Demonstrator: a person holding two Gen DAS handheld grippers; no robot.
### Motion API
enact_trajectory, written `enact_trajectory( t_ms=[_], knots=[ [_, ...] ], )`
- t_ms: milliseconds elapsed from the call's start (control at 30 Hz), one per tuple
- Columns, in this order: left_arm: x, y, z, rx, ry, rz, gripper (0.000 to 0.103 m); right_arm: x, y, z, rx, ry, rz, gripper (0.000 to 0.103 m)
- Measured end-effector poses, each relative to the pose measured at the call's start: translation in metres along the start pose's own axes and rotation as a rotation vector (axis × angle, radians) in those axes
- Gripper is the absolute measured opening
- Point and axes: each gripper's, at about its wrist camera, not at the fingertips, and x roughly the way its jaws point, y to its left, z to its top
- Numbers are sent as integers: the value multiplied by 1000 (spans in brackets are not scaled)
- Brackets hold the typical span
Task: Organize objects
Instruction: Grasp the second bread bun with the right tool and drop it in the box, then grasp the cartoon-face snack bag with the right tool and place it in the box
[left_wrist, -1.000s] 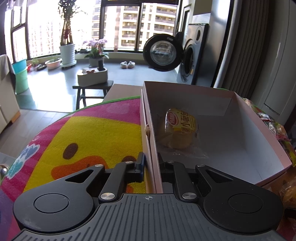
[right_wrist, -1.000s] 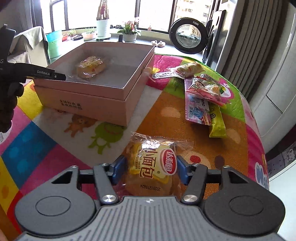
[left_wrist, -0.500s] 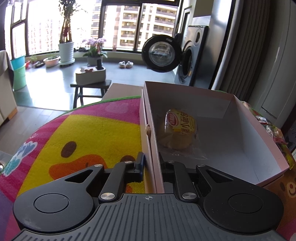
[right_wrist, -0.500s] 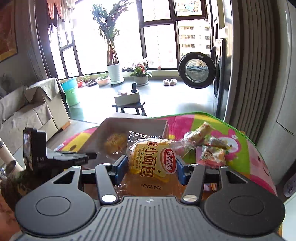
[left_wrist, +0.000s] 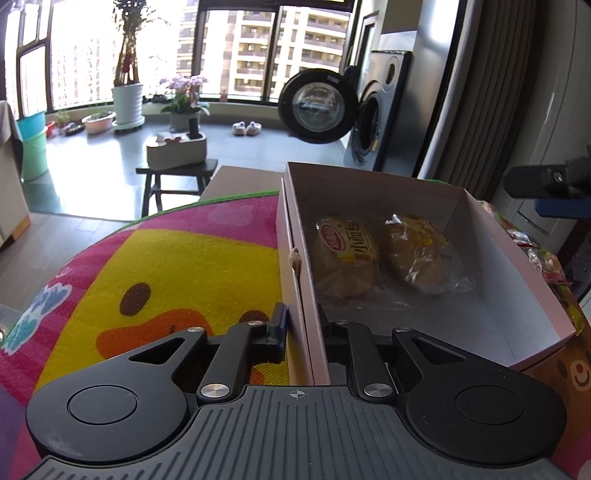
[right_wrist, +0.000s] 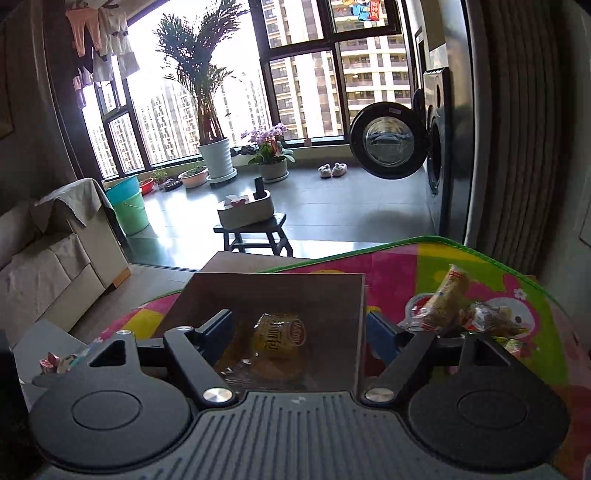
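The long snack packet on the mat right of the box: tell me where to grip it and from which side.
Grip the long snack packet across its narrow middle, coming from above. It lies tilted, partly on other wrappers, so its slim width should fit the open right gripper.

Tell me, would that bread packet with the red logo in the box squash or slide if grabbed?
The bread packet looks soft and puffy, so it would probably squash under firm fingers. Its glossy, crinkled wrapper may slip. It seems light for its size, lying loose in the pink box.
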Motion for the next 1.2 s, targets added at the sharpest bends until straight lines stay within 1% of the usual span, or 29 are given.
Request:
enact_trajectory(
  t_ms=[67, 100, 133, 200, 300, 400, 467, 667, 767, 933, 1067, 1133, 1200],
  knots=[
    [0, 1, 0, -5, -2, 0, 16, -18, -11, -17, -54, -21, -83, 98],
    [0, 1, -1, -10, -4, -2, 16, -25, -17, -26, -82, -27, -134, 102],
    [0, 2, -1, -15, -5, -4, 16, -33, -25, -35, -105, -33, -183, 103],
    [0, 3, -2, -25, -8, -5, 16, -43, -42, -48, -120, -22, -251, 103],
    [0, 3, -2, -30, -9, -2, 16, -50, -71, -59, -45, -7, -302, 103],
    [-1, 3, -3, -30, -9, -2, 16, -48, -92, -65, 40, 33, -300, 103],
    [-1, 3, -3, -28, -8, -2, 16, -44, -96, -70, 61, 40, -299, 103],
    [-2, 3, -4, -20, -7, 6, 16, -12, -93, -69, 38, 37, -317, 103],
    [-3, 2, -6, -16, -7, 10, 16, 3, -97, -63, 55, 35, -304, 103],
    [-4, 2, -6, -15, -6, 10, 16, 29, -100, -65, 35, 90, -313, 102],
    [-4, 2, -6, -13, -5, 10, 16, 23, -104, -71, 58, 98, -292, 102],
    [-4, 2, -6, -13, -6, 10, 16, 14, -103, -74, 52, 78, -301, 102],
    [-4, 1, -6, -14, -7, 10, 16, 5, -100, -76, 20, 50, -322, 102]
  ],
)
